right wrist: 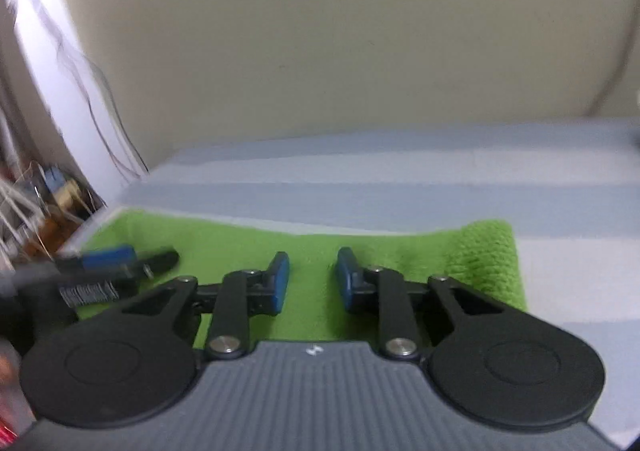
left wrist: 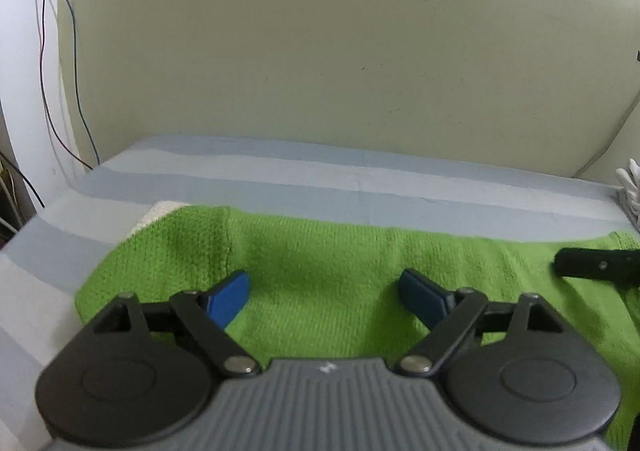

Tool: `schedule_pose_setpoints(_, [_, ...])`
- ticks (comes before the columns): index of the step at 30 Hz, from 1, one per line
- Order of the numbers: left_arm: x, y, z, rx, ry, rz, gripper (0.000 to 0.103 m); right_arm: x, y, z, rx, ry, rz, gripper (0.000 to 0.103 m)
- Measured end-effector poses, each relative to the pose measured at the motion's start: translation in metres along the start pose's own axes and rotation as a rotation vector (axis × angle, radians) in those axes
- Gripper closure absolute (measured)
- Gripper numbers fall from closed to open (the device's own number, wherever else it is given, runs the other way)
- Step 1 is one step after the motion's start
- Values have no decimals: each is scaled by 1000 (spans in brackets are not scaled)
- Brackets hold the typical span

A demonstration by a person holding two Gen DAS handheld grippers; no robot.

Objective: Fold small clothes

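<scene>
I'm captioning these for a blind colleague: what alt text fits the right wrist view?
The right claw, jaws slightly apart and holding nothing, hovers over a green knitted cloth spread on a grey-striped sheet. The left claw shows at the left edge.

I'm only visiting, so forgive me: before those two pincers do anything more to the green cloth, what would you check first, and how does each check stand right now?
1. Green cloth lies spread on the striped sheet: ok.
2. Left gripper jaws wide apart, nothing between them: ok.
3. Right gripper jaws narrower with a gap, nothing pinched: ok.
4. Both grippers over the cloth, apart from each other: ok.
5. Cloth's right edge looks bunched, not flat: not ok.
6. Whether the fingertips touch the cloth: cannot tell.
</scene>
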State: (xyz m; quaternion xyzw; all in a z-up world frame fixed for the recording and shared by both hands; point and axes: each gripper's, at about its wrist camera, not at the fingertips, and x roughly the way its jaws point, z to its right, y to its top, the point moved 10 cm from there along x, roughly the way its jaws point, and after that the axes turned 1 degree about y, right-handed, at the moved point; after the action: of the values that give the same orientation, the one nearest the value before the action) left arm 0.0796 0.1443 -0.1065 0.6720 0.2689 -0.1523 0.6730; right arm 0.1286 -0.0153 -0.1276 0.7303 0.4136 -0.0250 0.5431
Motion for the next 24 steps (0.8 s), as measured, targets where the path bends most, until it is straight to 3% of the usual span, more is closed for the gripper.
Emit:
schedule_pose_setpoints(5, [6, -2, -6, 0, -11, -1, 13, -29, -16, 7, -7, 31, 51, 70])
schedule_pose_setpoints(9, [14, -2, -6, 12, -38, -24, 0, -57, -36, 14, -57, 27, 87, 66])
schedule_pose_setpoints(11, [15, -2, -7, 15, -34, -24, 0, -70, -41, 13, -71, 34, 93, 42])
schedule_pose_setpoints(12, [16, -2, -7, 15, -33, -25, 0, -73, -42, 15, -64, 36, 91, 39])
schedule_pose_setpoints(19, [21, -3, -7, 32, -32, -26, 0, -70, -44, 18, -58, 60, 85, 31])
schedule_pose_setpoints(24, [21, -6, -3, 40, -33, -21, 0, -54, -42, -1, -50, 73, 86, 30])
